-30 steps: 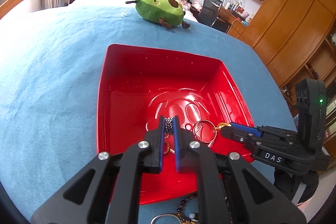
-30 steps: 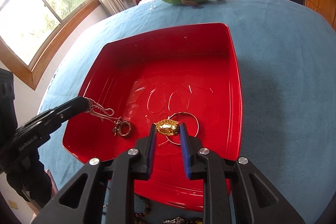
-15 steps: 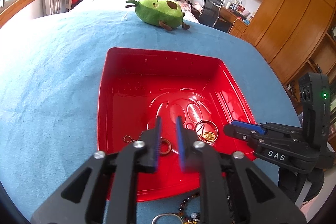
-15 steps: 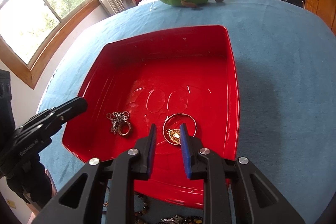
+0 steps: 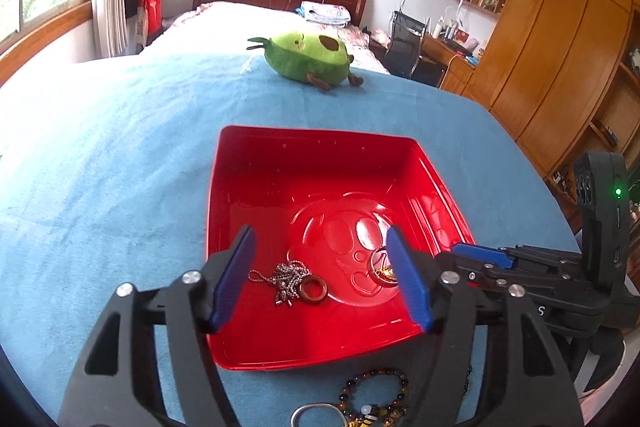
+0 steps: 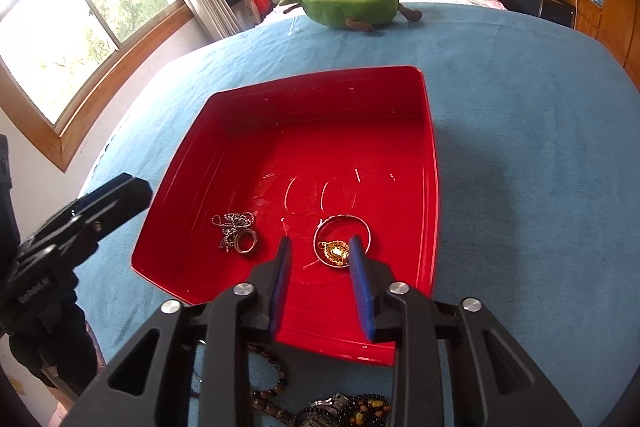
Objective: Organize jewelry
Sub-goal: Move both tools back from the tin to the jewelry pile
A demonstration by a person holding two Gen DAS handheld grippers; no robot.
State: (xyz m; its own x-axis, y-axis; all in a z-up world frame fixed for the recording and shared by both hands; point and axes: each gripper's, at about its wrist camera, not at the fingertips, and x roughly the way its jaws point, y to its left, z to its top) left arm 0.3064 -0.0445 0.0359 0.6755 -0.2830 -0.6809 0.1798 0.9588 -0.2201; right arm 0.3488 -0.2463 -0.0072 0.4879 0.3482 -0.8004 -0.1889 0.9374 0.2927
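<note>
Tray: red tray on the blue-covered worktop, dead ahead at 12 o'clock in both wrist views.
Stowed pieces: silver chain with brown ring on the tray floor near its front edge; thin bangle with gold pendant beside it, toward 3 o'clock in the left view.
Loose pieces: beaded bracelets and a metal band lying on the cloth just outside the tray's near rim, at 6 o'clock, below and behind both sets of fingers.
Left hand-held gripper: spread wide, holding nothing, hovering above the tray's front edge with the chain showing between its blue pads.
Right hand-held gripper: parted moderately, holding nothing, over the tray's near rim, with the pendant just by its right pad.
Deciding relation: remaining beads lie toward 6 o'clock of both tools, so likely next move is a pull-back and downward tilt, not a forward reach.
Long axis: bracelet heap spreads roughly 9-to-3 along the tray rim.
Nearer tool: hard to call; heap sits low centre-right in the left view and low centre in the right view.
Pose: both tools level-to-downward, pointed at the tray, right one at 3 o'clock of the left.
Background: green plush toy at 12 o'clock beyond the tray.
</note>
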